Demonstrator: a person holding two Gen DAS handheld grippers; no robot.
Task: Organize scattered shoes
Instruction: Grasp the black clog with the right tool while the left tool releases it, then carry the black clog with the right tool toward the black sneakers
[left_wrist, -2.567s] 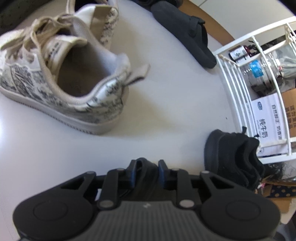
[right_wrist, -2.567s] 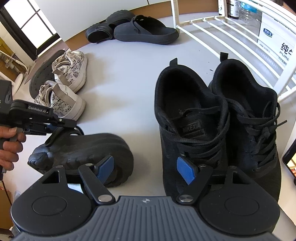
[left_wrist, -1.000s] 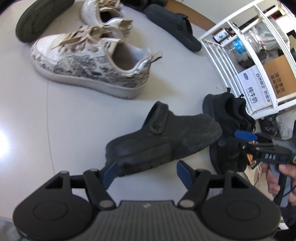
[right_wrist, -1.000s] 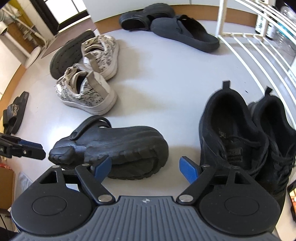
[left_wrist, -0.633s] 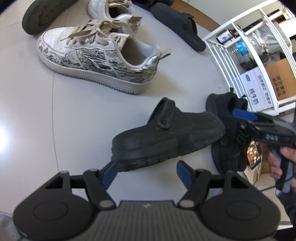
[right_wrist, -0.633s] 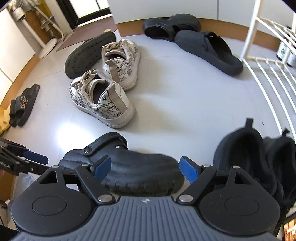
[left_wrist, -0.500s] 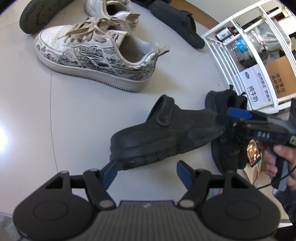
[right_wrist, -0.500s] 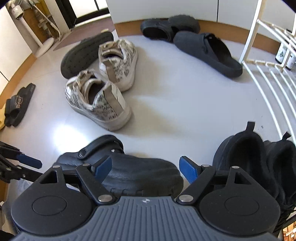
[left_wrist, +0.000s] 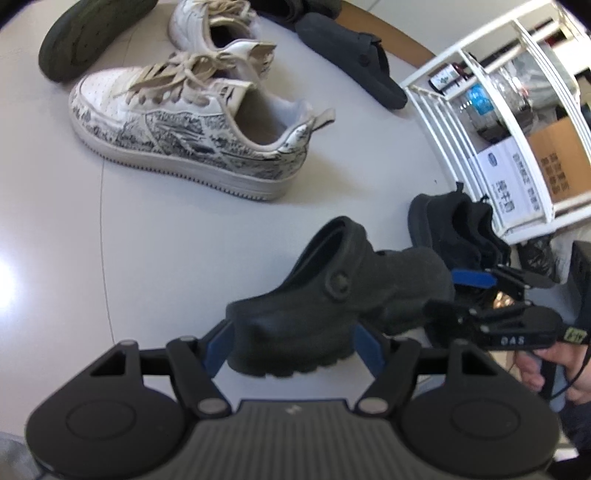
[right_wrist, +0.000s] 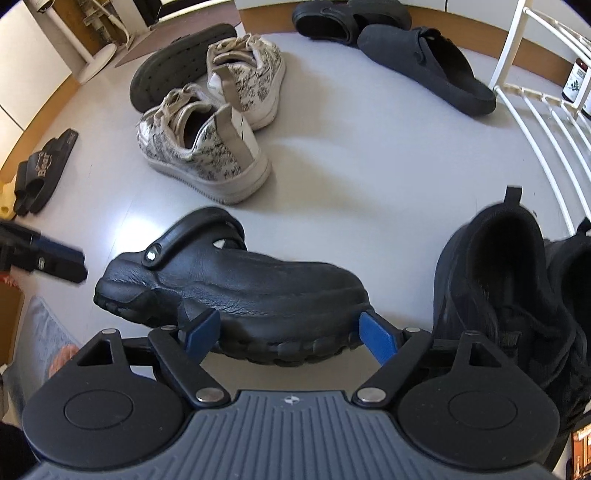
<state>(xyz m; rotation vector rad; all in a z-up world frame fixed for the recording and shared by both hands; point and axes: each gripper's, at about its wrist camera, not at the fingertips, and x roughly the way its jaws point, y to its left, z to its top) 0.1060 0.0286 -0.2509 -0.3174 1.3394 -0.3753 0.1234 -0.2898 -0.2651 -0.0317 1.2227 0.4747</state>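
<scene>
A black clog (left_wrist: 332, 295) (right_wrist: 240, 280) rests on the pale floor with its strap raised. Its heel lies just ahead of my left gripper (left_wrist: 291, 339), which is open. In the right wrist view the left gripper (right_wrist: 55, 258) ends a little short of that heel. My right gripper (right_wrist: 290, 332) (left_wrist: 454, 295) straddles the clog's toe. Its jaws are opening, with the toe between the blue pads, and I see no firm pinch. A pair of black sneakers (right_wrist: 509, 277) (left_wrist: 458, 229) stands beside the toe.
Two white printed sneakers (left_wrist: 184, 140) (right_wrist: 207, 147) lie beyond the clog, next to an upturned dark sole (right_wrist: 173, 59). A grey mule (right_wrist: 424, 62) and another black clog (right_wrist: 332, 18) sit at the back. A white wire rack (left_wrist: 480, 92) stands on the right, black slides (right_wrist: 40, 170) far left.
My left gripper, earlier shut on the clog's heel, has let go and now stands open. My right gripper swung from the black sneakers onto the clog's toe. The clog looks nearer in both views.
</scene>
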